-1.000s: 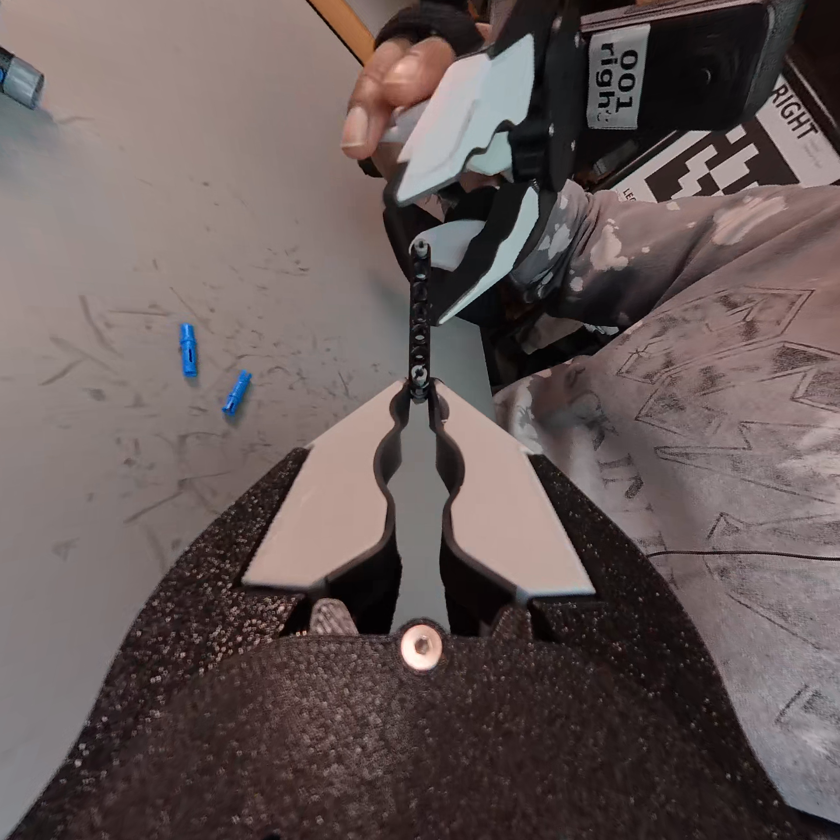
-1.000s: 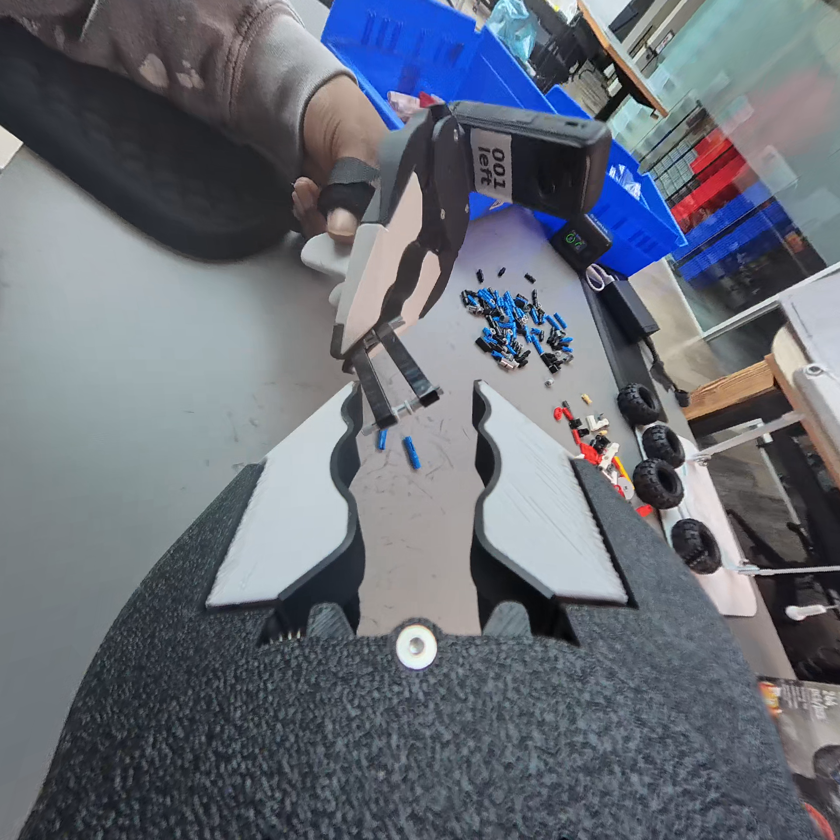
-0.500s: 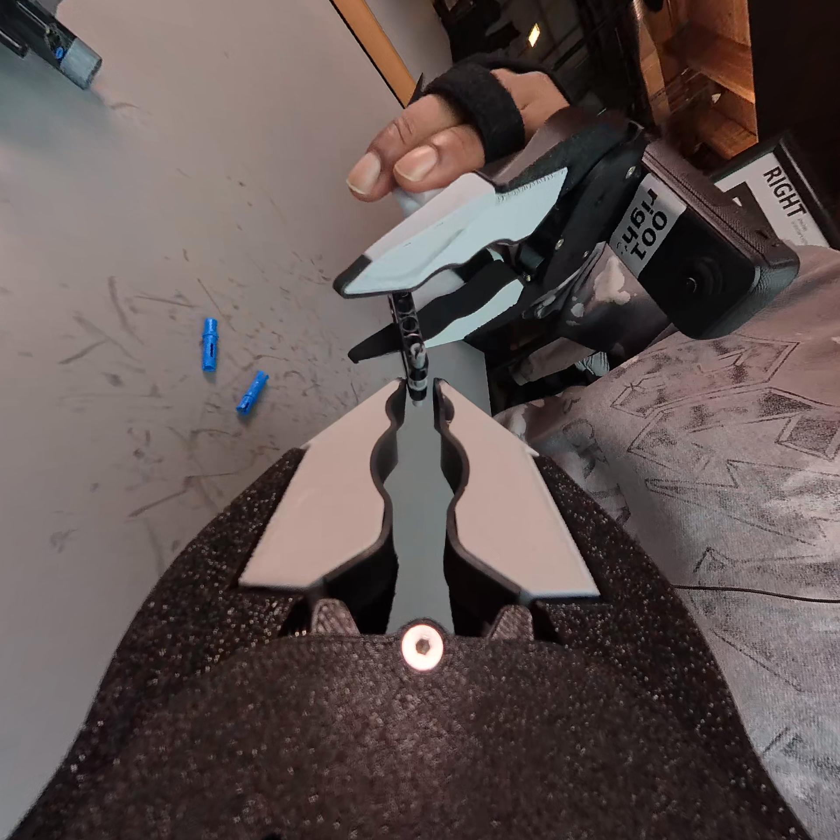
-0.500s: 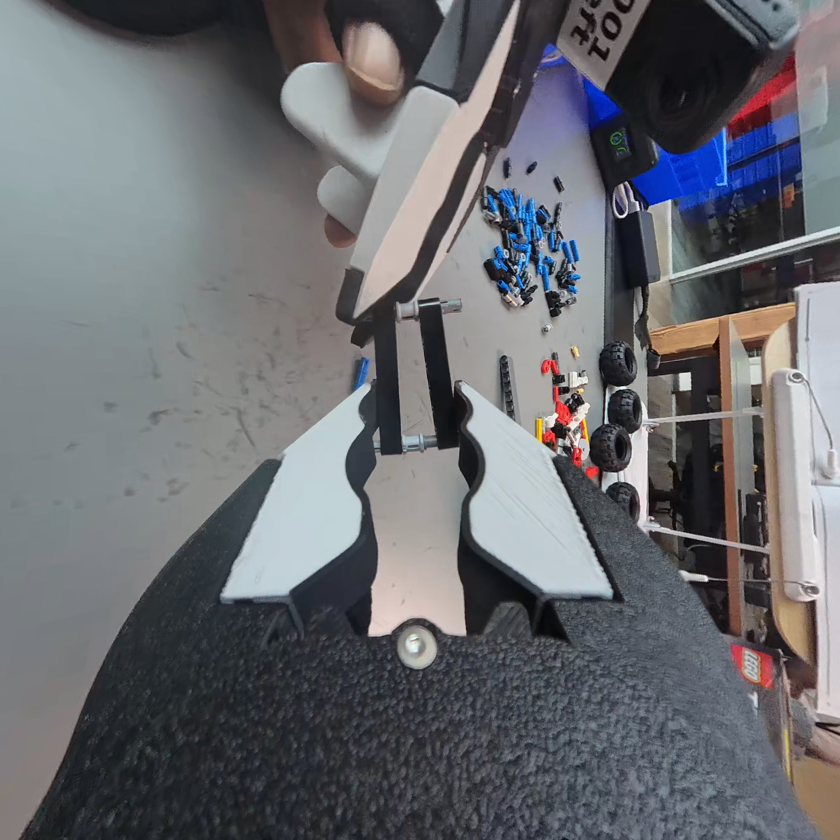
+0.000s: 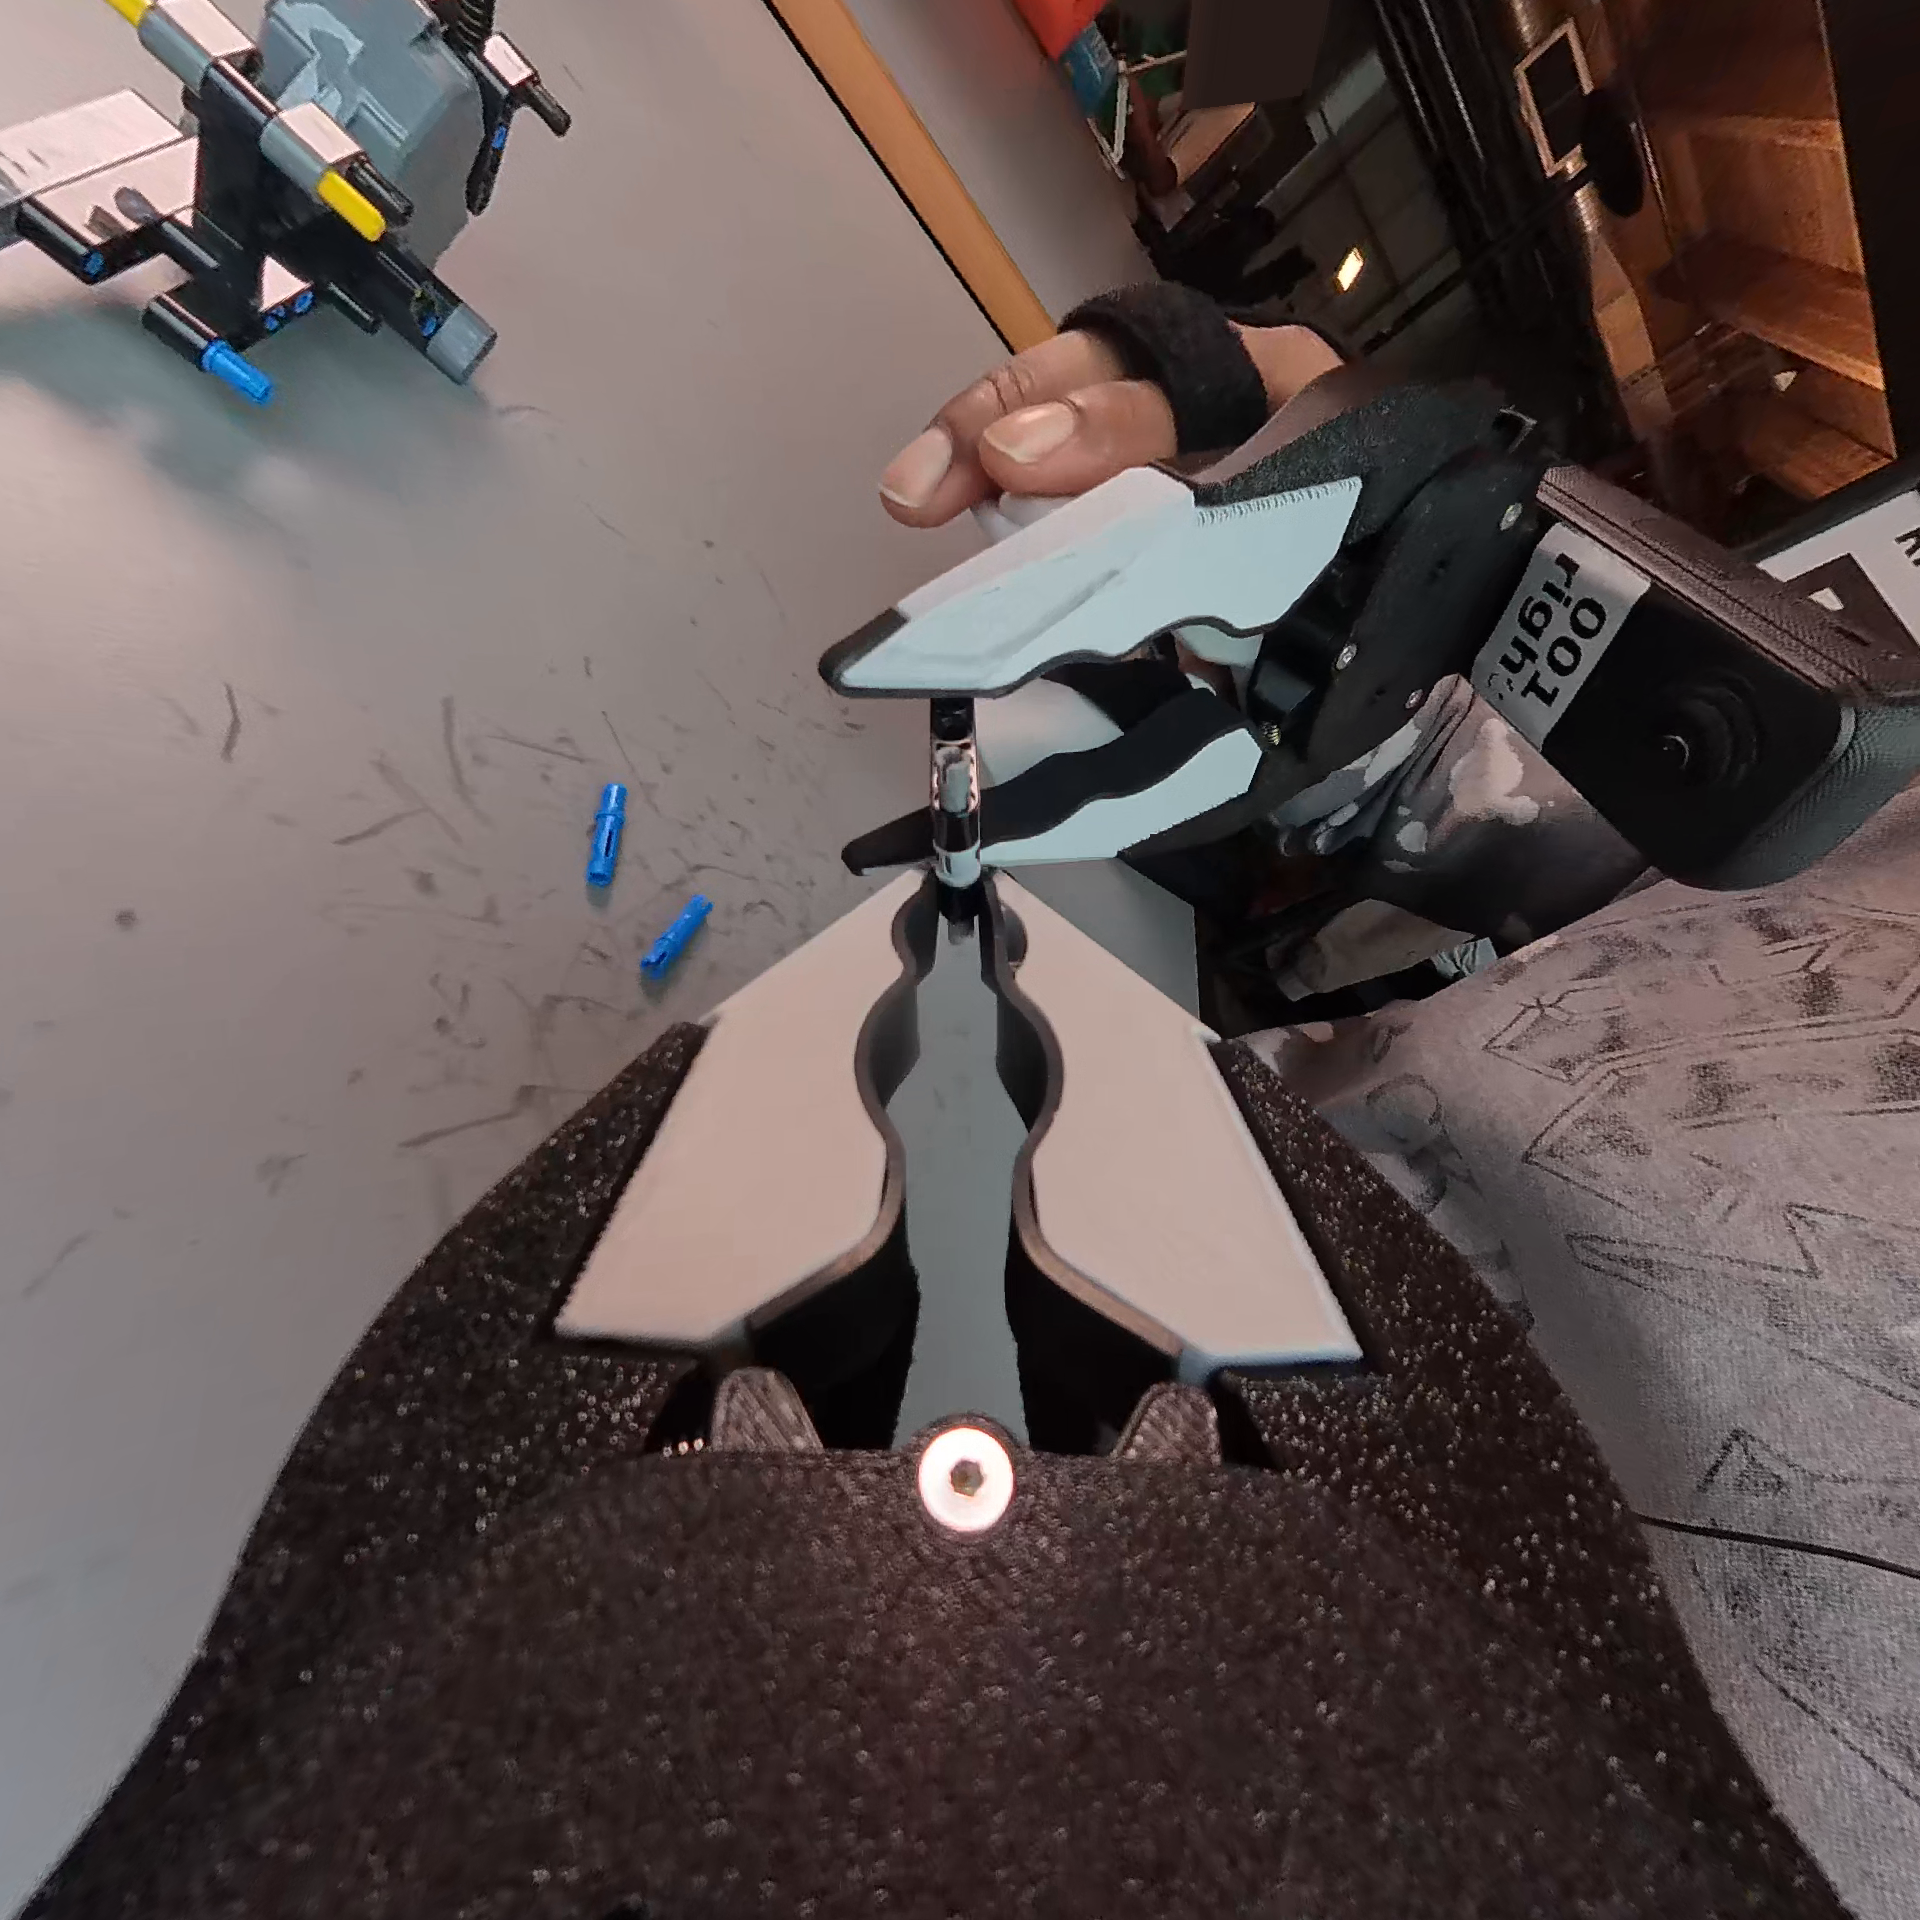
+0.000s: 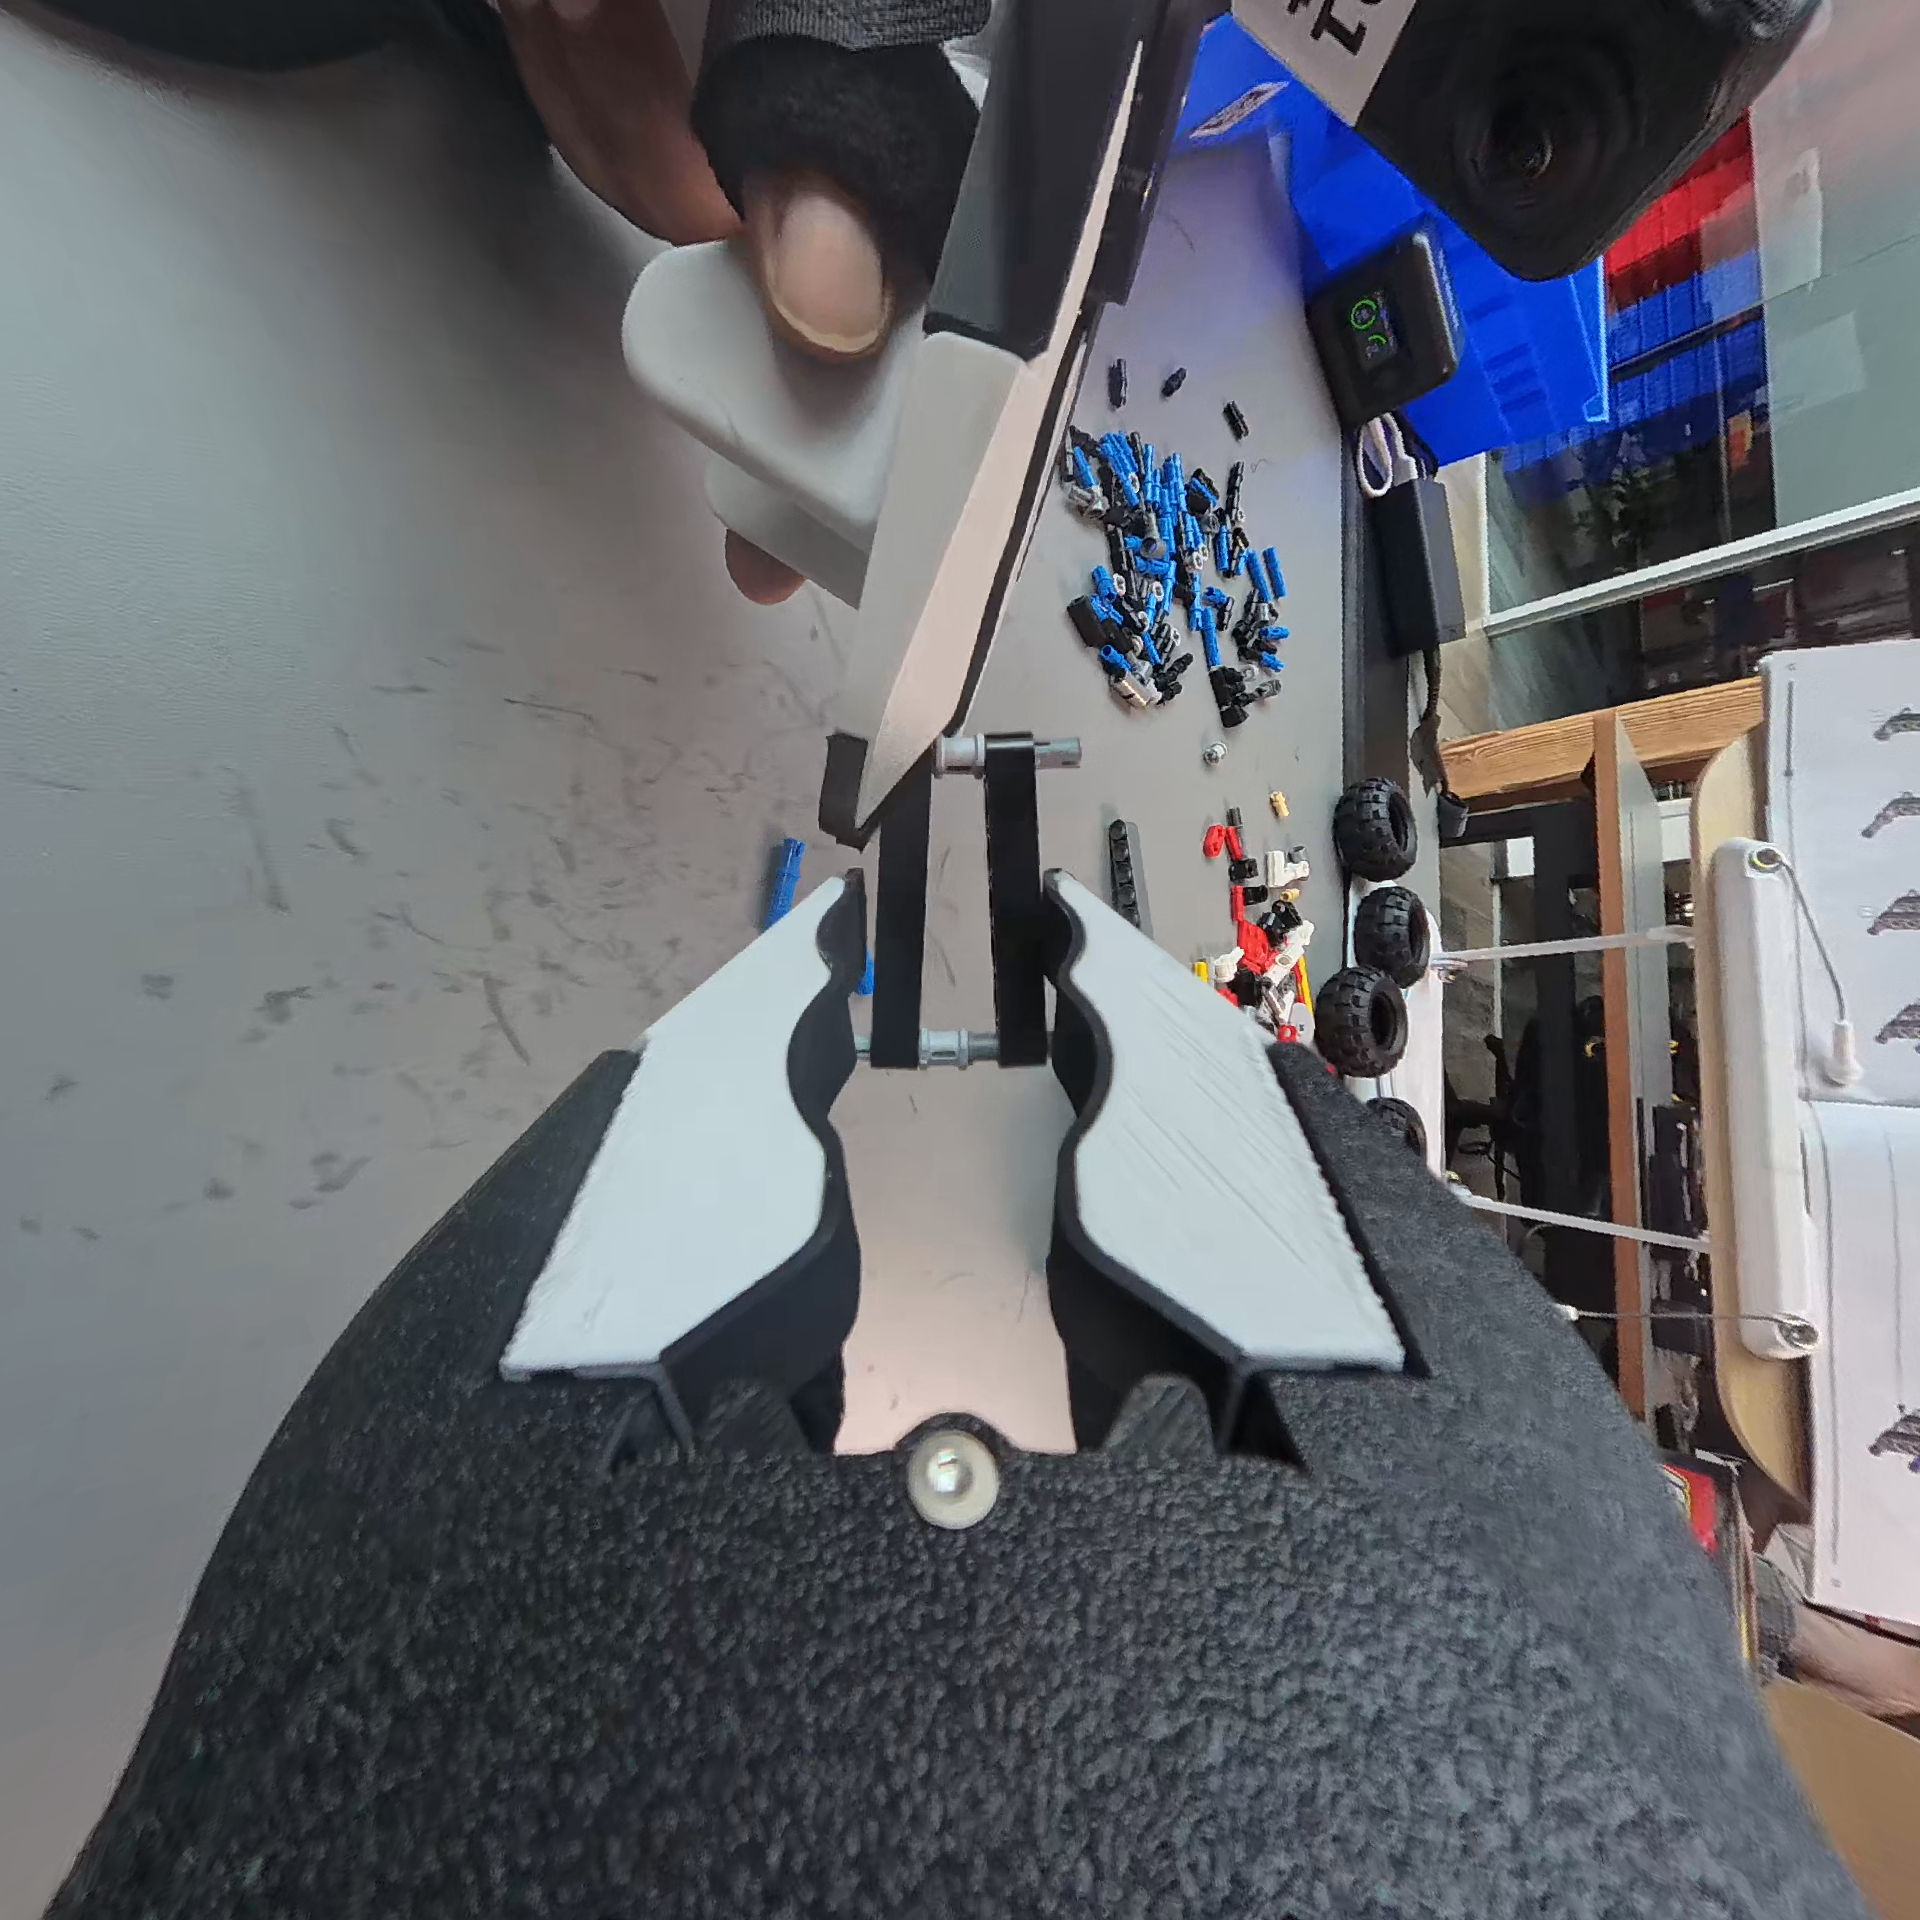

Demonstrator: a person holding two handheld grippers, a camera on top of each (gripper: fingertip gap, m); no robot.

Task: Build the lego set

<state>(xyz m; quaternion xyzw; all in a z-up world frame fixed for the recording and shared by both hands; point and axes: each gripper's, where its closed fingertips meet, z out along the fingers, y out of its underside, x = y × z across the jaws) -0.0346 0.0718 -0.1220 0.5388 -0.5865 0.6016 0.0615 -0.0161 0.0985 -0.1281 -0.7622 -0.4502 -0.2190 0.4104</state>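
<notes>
The left tool (image 5: 954,914) pinches one end of a small black beam frame (image 6: 956,904), two black beams joined by grey pins, held above the grey counter (image 5: 312,623). The right tool (image 6: 956,935) brackets the same frame from the other end, its fingers pressed against the outer beams. Two loose blue pins (image 5: 634,873) lie just beyond on the counter. Farther off sit a pile of blue and black pins (image 6: 1174,561), black tyres (image 6: 1371,925), and a partly built grey model (image 5: 281,177).

Grey-fingered, black-bodied hand-held gripper (image 5: 956,904)
</notes>
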